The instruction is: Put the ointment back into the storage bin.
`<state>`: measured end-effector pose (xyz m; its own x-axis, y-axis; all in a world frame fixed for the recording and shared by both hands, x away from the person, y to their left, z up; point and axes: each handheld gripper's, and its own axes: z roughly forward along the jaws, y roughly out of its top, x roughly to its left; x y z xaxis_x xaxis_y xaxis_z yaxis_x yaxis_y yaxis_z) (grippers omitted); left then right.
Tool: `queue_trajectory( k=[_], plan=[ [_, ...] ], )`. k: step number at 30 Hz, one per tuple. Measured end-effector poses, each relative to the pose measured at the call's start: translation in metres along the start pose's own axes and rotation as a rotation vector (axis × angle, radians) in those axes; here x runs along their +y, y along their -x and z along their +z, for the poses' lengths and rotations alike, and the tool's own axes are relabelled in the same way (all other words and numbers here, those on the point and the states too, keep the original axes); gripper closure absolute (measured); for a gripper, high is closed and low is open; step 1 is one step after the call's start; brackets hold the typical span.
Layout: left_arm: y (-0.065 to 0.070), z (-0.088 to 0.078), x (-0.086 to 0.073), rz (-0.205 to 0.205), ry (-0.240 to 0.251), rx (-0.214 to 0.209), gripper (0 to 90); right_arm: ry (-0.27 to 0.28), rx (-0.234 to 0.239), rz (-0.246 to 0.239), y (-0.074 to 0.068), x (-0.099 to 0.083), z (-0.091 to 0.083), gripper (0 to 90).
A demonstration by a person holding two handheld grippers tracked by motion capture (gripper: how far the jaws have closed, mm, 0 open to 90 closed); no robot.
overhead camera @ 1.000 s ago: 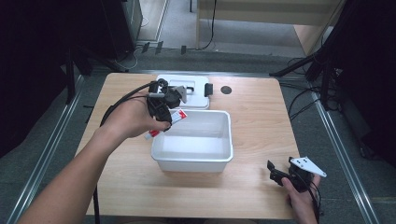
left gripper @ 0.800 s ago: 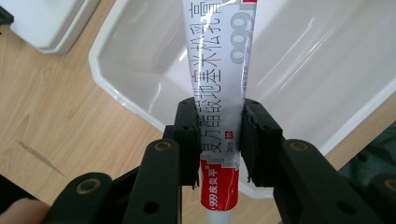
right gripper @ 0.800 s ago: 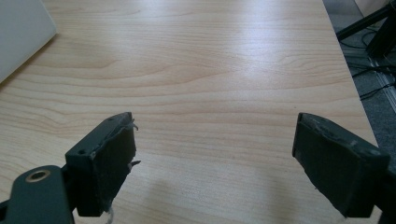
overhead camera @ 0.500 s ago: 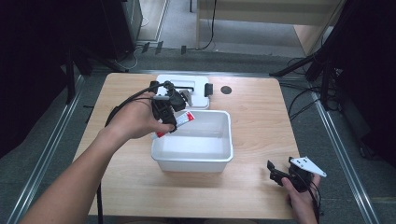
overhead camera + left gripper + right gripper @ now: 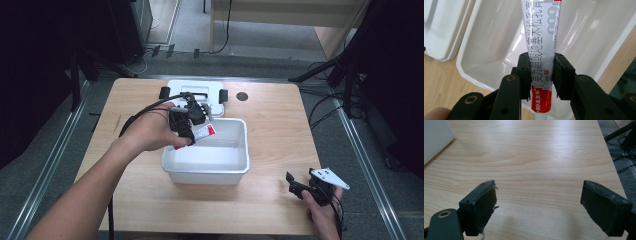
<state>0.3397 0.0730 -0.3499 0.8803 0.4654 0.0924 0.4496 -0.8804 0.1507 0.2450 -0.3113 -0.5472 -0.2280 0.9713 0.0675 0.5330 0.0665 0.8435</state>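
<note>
The left gripper (image 5: 192, 120) holds a tube (image 5: 200, 133), its jaws clamped on the tube's sides. In the left gripper view the tube (image 5: 541, 50) runs straight up between the two black pads (image 5: 524, 72), grey and white with printed characters along most of its length and a red band at the near end, below the pads. It hangs over the inside of the white bin (image 5: 486, 50), which has a bare, glossy floor.

In the high view the tube sits at the bin's far left corner, above the rim (image 5: 235, 165) and partly over the opening, red end pointing right. A second ago the left gripper and tube were a little further left and nearer, just outside the bin's left wall; half a second ago they were at the corner; now they lie slightly further in over the opening. The grip looks the same throughout.

The bin stands in the middle of the table (image 5: 270, 115). Beyond it, touching or just behind its far wall, lies a white lid (image 5: 212, 92) with black clips.

The right gripper (image 5: 305, 187) rests at the near right of the table, well apart from the bin, in the same place as before. In the right gripper view its jaws stand wide apart with bare wood (image 5: 536, 170) between them, and a bin corner (image 5: 435, 140) shows at far left.
</note>
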Motion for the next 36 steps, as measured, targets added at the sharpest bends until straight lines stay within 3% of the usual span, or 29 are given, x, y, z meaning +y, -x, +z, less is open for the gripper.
queue_trajectory(
  k=[17,36],
  plan=[
    [0.004,0.019,-0.001,0.041,-0.013,-0.018,70.4,-0.002,0.001,-0.002,0.0,0.0,0.0,13.5],
    [0.004,0.038,-0.006,0.049,-0.026,-0.038,70.4,-0.003,0.002,-0.002,0.0,0.0,0.0,13.5]
  ],
)
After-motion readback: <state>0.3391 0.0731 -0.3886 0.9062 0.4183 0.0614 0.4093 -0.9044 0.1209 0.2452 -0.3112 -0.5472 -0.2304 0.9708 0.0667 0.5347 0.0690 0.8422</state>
